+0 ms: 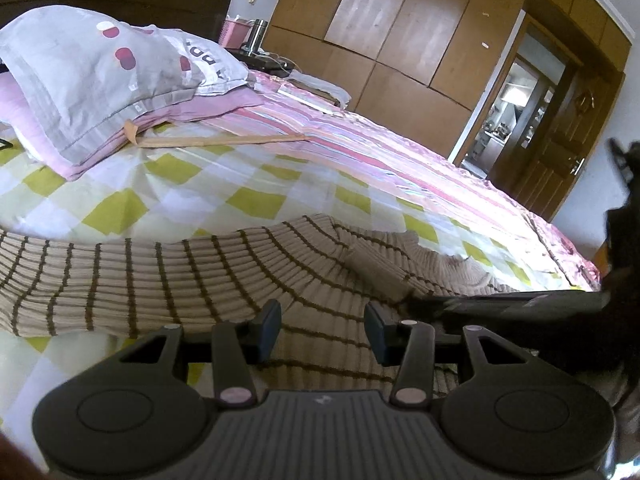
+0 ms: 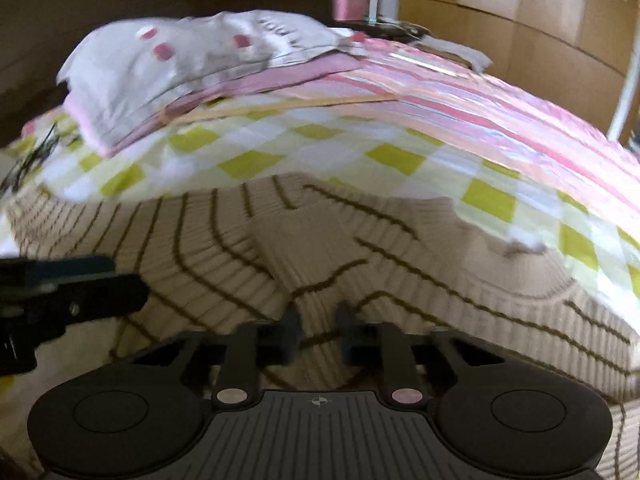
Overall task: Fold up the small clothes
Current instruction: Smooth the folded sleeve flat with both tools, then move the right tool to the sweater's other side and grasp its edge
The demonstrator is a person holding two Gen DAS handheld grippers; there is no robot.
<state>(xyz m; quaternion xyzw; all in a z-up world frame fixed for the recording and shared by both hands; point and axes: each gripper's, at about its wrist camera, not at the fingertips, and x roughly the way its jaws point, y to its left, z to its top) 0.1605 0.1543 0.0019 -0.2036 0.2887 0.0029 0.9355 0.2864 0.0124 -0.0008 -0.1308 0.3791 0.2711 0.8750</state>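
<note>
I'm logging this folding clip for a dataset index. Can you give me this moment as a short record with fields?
garment: beige striped sweater, partly folded, lying on the bed
surface: checked bedsheet
left gripper: jaws open over the sweater, nothing held
right gripper: jaws narrow, sweater fabric between them; grip unclear in the blur
background: grey pillow, wooden wardrobe

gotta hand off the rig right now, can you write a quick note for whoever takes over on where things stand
Left gripper: jaws open, empty, low over the striped sweater.
Right gripper: jaws narrowed around a raised ridge of the sweater; the view is blurred, so the grip is unconfirmed.
Sweater lies spread and rumpled on the checked bedsheet, near the bed's front edge; pillows sit behind it.
Done: no neat fold visible.
Left: flatten it, fold sleeves and body.
</note>
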